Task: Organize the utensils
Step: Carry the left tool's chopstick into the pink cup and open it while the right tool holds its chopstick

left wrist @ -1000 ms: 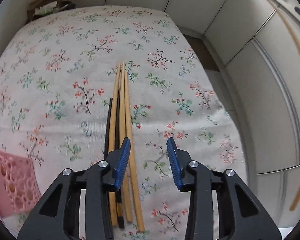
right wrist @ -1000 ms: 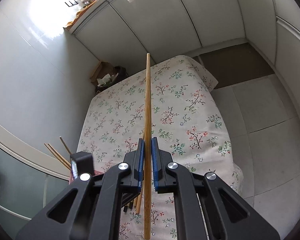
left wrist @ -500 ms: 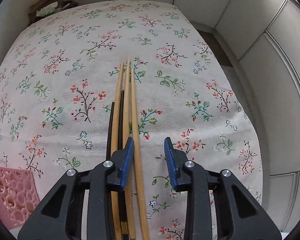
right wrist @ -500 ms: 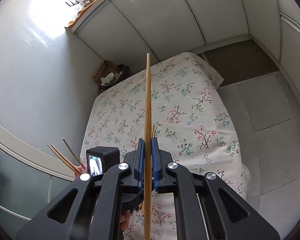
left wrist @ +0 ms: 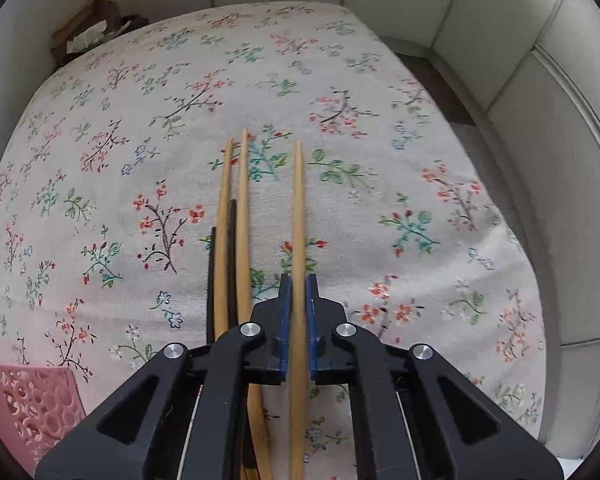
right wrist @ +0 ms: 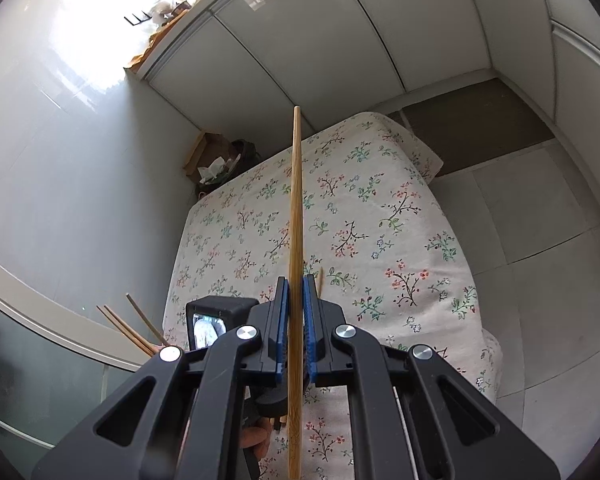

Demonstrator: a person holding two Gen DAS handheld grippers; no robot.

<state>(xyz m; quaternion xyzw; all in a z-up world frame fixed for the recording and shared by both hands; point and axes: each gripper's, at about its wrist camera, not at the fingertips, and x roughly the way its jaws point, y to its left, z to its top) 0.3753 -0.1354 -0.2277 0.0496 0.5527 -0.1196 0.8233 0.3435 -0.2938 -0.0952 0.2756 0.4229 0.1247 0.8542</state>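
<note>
Left gripper (left wrist: 295,312): its blue pads are clamped on one wooden chopstick (left wrist: 298,216), which runs forward between them with its tip over the cloth.
Right gripper (right wrist: 296,320): pressed tight on a second bamboo chopstick (right wrist: 295,216), held up above the table and pointing away.
Remaining pile (left wrist: 230,248): two light chopsticks and two black ones lie side by side on the floral tablecloth (left wrist: 420,280), just beside the left gripper's left finger.
Pink basket (left wrist: 36,404): at the near left corner of the cloth, apart from the pile; probably where the sorted sticks go.
Risk, pivot: each stick is pinched at one narrow spot, so a quick swing could let it rotate or slide out.
Risk, pile: lifting the left gripper close to the neighbours could drag or roll them.
Risk, collision: the left gripper sits just under the right one in the right wrist view; two long sticks may cross and knock loose.
Risk, cloth: a low tip could snag the fabric.
</note>
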